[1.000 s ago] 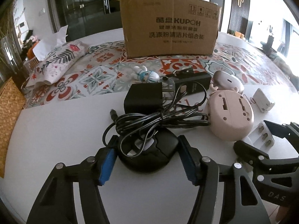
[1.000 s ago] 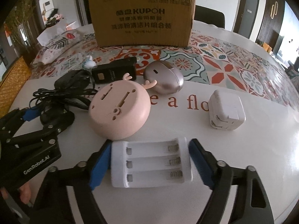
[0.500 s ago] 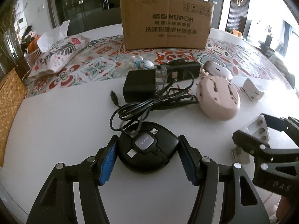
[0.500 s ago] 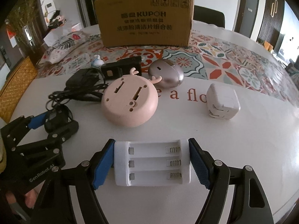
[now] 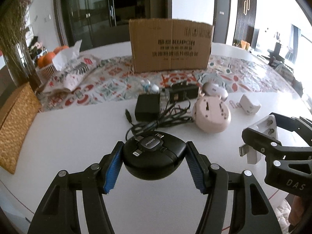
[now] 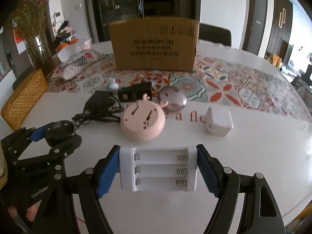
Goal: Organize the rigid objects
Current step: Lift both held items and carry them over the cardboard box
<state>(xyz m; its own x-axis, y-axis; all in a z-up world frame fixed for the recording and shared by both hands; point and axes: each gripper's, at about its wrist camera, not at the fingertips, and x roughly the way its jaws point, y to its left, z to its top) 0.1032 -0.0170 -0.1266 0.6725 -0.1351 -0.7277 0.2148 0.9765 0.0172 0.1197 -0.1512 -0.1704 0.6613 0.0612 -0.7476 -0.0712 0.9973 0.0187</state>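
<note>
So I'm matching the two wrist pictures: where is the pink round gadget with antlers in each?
Left wrist view: the pink round gadget lies right of centre, beside the black cable bundle.
Right wrist view: the gadget lies at centre, beyond the white battery holder.
Shared landmark: the cardboard box behind it.

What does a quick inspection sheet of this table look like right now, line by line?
Surface: white round table with a patterned runner.
Job's things: black round cable hub; white three-slot battery holder; pink round gadget; white cube charger; brown cardboard box.
Clutter: floral tissue pouch.
Grippers: left gripper shut on the hub; right gripper shut on the holder.
Cables: black adapter cord, tangled.
Surroundings: dark glass cabinet.
</note>
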